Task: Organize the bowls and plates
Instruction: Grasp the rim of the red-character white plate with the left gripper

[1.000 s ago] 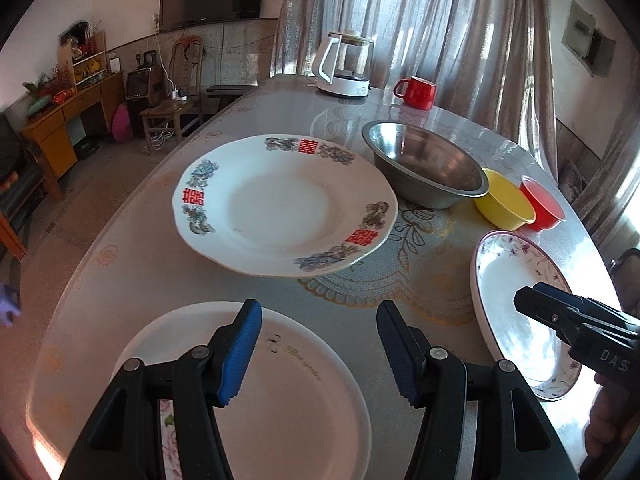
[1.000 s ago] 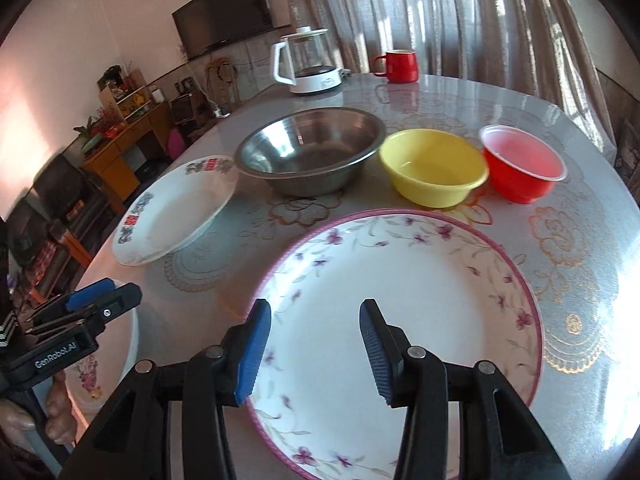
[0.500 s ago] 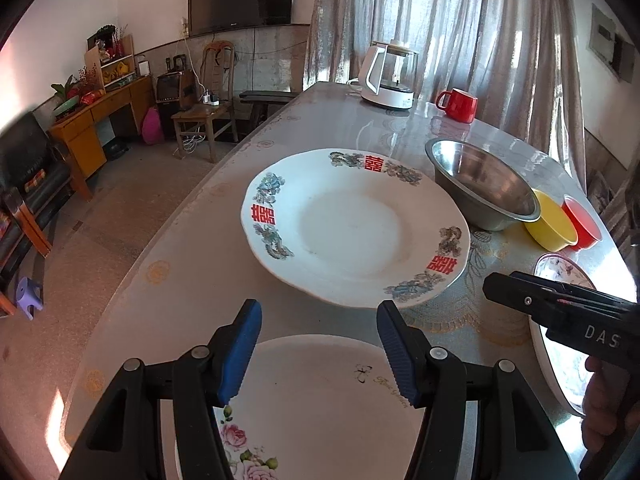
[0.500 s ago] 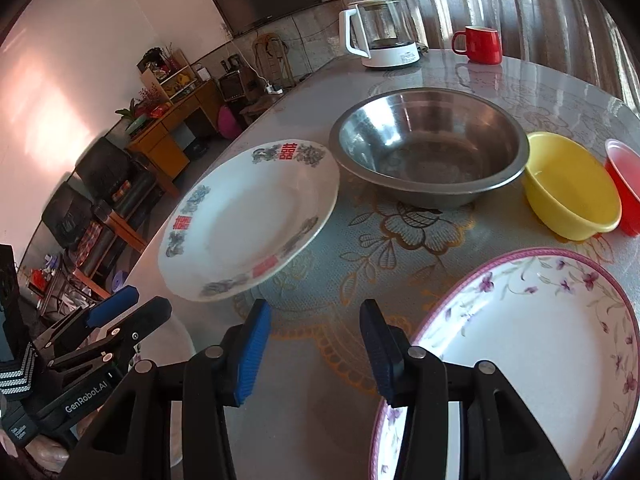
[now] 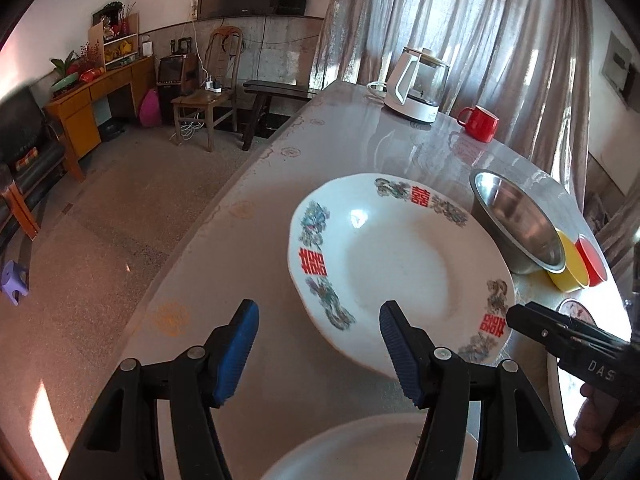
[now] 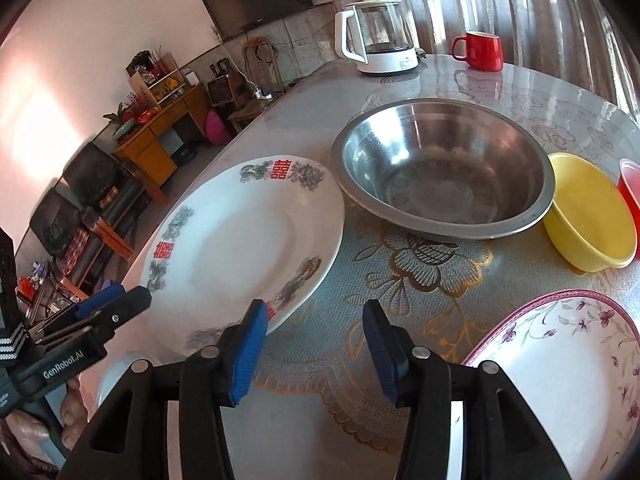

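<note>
Both your grippers have swung leftward toward the double-happiness plate [image 6: 244, 248]; left gripper [image 5: 316, 354] and right gripper [image 6: 314, 350] are opening, empty; floral plate [image 6: 560, 364] is cut off.

free: bare table [image 6: 320, 432] ahead of right tongs [image 6: 314, 346] | blocked: plate [image 6: 240, 248] left, steel bowl [image 6: 440, 176] beyond

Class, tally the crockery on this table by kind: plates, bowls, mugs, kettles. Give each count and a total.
Plates: 3 (red-character plate, floral plate, white plate)
Bowls: 3 (steel bowl, yellow bowl, red bowl)
Mugs: 1 (red mug)
Kettles: 1 (kettle)
Total: 8
</note>
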A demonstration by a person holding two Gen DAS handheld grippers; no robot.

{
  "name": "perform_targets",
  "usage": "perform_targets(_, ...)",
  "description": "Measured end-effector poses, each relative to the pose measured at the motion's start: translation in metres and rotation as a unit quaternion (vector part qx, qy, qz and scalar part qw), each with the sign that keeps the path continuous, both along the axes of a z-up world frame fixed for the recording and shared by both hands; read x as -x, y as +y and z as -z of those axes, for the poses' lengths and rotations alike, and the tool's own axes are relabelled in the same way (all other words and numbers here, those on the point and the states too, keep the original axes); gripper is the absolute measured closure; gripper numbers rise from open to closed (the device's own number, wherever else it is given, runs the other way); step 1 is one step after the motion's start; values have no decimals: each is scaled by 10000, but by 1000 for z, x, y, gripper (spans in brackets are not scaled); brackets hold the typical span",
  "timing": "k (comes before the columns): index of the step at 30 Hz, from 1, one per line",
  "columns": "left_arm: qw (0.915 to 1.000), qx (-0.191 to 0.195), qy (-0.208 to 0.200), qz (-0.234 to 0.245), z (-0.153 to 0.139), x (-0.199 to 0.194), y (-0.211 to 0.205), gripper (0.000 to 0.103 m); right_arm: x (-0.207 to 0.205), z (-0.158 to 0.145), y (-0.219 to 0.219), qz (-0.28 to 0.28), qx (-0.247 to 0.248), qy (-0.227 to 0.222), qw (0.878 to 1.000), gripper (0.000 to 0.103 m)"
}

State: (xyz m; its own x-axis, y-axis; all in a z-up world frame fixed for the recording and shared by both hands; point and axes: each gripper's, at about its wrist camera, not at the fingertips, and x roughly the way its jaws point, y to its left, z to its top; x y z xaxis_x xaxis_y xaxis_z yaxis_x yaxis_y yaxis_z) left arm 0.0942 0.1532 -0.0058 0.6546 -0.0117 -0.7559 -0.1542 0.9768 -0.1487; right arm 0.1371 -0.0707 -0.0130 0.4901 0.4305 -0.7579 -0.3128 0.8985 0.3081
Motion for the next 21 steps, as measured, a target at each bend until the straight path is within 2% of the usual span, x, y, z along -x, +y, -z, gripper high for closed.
perform_targets(3,10000,56,78,-11,5,-17,13,39,-6,5,5,75,-38,46,10000,53)
perform_targets(8,9989,234,338,247,16,-49,21,41,-15,9,19,12,42,-9,10000,53)
perform_targets(10,9983,189,400,378,21,-62,21,52,-16,9,24,-69,164,-114,9998,53)
perform_targets(13,9959,330,530,652,25,-81,18,60,-18,13,32,-234,309,-166,9991,53)
perform_targets(15,9939,460,582,814,28,-91,15,59,-21,16,35,-264,402,-188,9987,53)
perform_targets(18,9933,395,683,845,30,-103,11,56,-27,22,40,-378,331,-141,9986,64)
perform_targets(21,9938,334,687,807,30,-104,9,57,-29,22,44,-341,421,-231,9983,65)
